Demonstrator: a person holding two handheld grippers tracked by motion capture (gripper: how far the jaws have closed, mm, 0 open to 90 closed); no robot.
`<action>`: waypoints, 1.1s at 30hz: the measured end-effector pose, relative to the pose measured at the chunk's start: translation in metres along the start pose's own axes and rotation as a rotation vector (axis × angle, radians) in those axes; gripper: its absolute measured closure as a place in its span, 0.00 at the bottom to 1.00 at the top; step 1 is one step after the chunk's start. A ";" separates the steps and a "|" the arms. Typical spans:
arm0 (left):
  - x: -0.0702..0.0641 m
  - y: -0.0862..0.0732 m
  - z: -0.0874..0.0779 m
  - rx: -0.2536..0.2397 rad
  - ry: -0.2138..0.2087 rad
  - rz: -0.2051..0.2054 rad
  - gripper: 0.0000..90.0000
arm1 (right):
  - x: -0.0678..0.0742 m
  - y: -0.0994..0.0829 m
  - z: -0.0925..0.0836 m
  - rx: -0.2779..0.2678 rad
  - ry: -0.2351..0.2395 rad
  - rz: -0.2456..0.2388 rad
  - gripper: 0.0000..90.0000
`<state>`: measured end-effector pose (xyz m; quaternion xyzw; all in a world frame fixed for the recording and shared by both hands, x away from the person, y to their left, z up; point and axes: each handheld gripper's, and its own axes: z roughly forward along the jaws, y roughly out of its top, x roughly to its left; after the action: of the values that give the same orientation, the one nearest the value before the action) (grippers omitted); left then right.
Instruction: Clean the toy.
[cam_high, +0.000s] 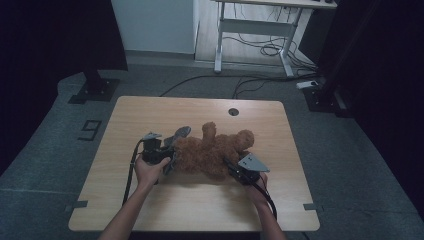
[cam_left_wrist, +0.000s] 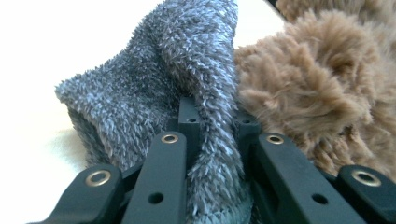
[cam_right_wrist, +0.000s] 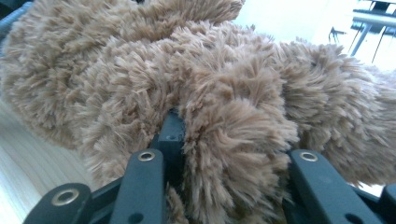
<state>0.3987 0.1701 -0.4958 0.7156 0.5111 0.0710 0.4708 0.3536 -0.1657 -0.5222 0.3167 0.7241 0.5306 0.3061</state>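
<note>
High view first: brown teddy bear (cam_high: 216, 150) lying across the middle of the wooden desk (cam_high: 150, 115), a grey fuzzy sock (cam_high: 176, 137) at its left end; left gripper (cam_high: 167, 159) at that end, right gripper (cam_high: 231, 167) at the bear's near right side, a hand behind each.

Left gripper view: fingers (cam_left_wrist: 187, 119) pinching a fold of the grey sock (cam_left_wrist: 154, 93), nearly pressed together on the pile, brown bear fur (cam_left_wrist: 322, 88) just beside; right gripper view: fingers (cam_right_wrist: 170, 130) clamped on a thick tuft or limb of the bear (cam_right_wrist: 233, 140), fur bulging between them; which limb, cannot tell.

Step in hand, by judgement: drawing the sock along a limb of the bear while steadying the body; whether on or off, cannot tell from these frames. To do it well: keep the left pinch on the sock's fabric alone, not on fur beneath; pull along the limb's own line rather than across it, so the knit does not bunch; hold the right grip firm and low, pressing the bear toward the desk as a counter-pull; move slowly, since plush gives and slips; re-grip nearer the cuff if the fold starts to slide out.

Surface and room: light wood-grain desk with rounded corners and a round cable hole (cam_high: 233, 111) near the far edge; grey carpeted floor (cam_high: 350, 150) around it, a number marked on it at left; beyond, a white-framed table (cam_high: 260, 30) with loose cables (cam_high: 260, 50) beneath; dark curtains at both sides.
</note>
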 end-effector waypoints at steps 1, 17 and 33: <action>0.001 -0.004 0.000 0.000 -0.004 -0.002 0.87 | 0.000 -0.003 -0.001 0.006 0.003 0.003 0.68; -0.008 -0.020 -0.040 -0.026 -0.016 0.042 0.85 | 0.004 -0.029 -0.037 0.072 0.114 0.097 0.63; -0.156 0.028 -0.017 -0.048 -0.177 0.339 0.86 | 0.002 -0.029 -0.037 0.070 0.116 0.115 0.63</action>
<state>0.3344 0.0549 -0.4067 0.7834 0.3379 0.0985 0.5123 0.3196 -0.1924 -0.5416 0.3371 0.7394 0.5391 0.2215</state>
